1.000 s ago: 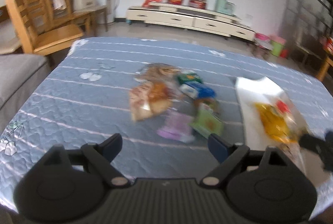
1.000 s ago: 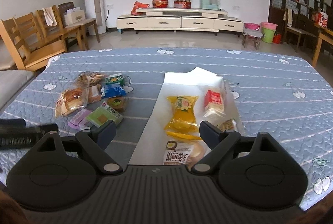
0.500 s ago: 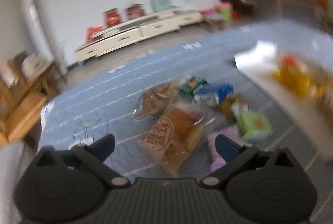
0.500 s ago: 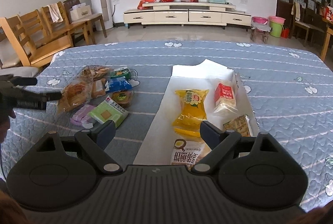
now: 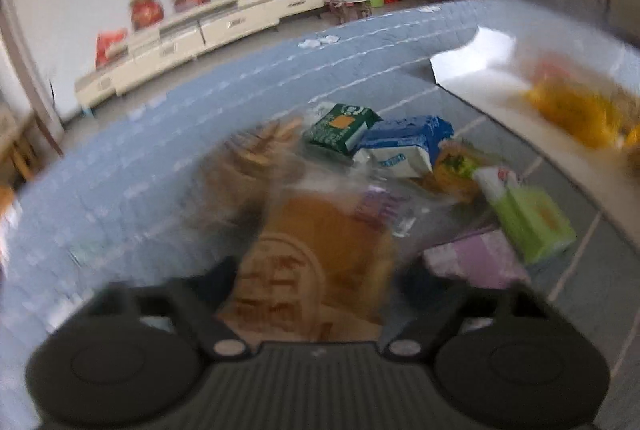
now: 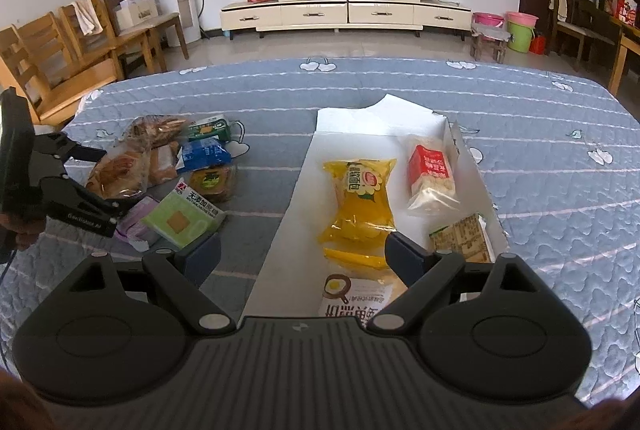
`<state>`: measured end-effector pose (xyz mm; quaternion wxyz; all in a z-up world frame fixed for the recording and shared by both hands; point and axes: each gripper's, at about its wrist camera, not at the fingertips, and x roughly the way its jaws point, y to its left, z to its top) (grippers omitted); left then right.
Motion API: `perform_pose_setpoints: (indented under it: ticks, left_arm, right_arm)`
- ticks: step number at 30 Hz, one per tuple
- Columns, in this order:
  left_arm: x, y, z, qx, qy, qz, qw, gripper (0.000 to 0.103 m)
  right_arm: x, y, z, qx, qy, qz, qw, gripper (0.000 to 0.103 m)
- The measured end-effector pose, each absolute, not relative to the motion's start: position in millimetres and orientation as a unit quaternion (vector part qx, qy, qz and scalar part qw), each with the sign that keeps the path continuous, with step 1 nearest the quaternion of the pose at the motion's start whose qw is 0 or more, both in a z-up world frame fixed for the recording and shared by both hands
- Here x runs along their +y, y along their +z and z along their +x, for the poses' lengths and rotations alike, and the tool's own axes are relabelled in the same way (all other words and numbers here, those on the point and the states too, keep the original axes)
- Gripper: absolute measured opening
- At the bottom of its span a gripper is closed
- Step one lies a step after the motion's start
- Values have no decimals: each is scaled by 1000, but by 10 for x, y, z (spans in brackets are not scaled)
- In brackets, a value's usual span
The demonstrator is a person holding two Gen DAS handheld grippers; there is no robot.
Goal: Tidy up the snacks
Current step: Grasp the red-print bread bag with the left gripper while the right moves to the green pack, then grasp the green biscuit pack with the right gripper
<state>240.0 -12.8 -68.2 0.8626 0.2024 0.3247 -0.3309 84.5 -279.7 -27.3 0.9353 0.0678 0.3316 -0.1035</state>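
Observation:
A bread packet with a round red logo lies between the fingers of my left gripper, whose jaws are closing around it; the picture is blurred and I see no firm pinch. The right wrist view shows the same left gripper straddling the bread packet at the left of the snack pile. My right gripper is open and holds nothing, hovering over the near end of the white box. In the box lie a yellow packet, a red-and-white packet and two more.
Beside the bread lie a light green box, a purple packet, a blue packet, a dark green packet, a round cake and a cookie bag. The blue quilted cloth covers the table. Wooden chairs stand at the left.
My left gripper rolled, dropped and moved in onto the bread packet, which now sits between its fingers; the fingers have narrowed. My right gripper edged slightly forward over the box.

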Motion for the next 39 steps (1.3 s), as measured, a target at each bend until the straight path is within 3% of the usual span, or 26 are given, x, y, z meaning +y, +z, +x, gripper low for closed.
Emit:
perform_pose_setpoints:
  ticks: [5,17,26,29,31,34,35,39]
  left_arm:
    - [-22,-623,2219,328,-306,179,876,69]
    - [242,-383,1404,328,-198,99,918,68]
    - [359,-302,1056,323,-183,41,928,68]
    - [372,-306,1036,323,-178,32,929,68]
    - [367,-311,1045,327,-175,24,929,68]
    - [321,-308,1030,327,-167,27,930,68]
    - [302,-309,1021,327,-163,31,930,68]
    - [224,-289,970,328,-149,39,932,68]
  right_arm:
    - [-2742,-282,906,333,-94,61,936,103]
    - [-2465,-421,1290,375,-19,61,925,103]
    - [-2244,-647,1926,433,100,-93,891,103]
    - [-2219,-699,2042,438,121,-107,884,98]
    - [-2212,-723,2110,443,127,-94,882,84]
    - [-2211,-709,2124,437,123,-82,887,78]
    - [-2229,-693,2089,435,125,-75,888,71]
    - [-2258,-617,1856,425,123,-41,896,65]
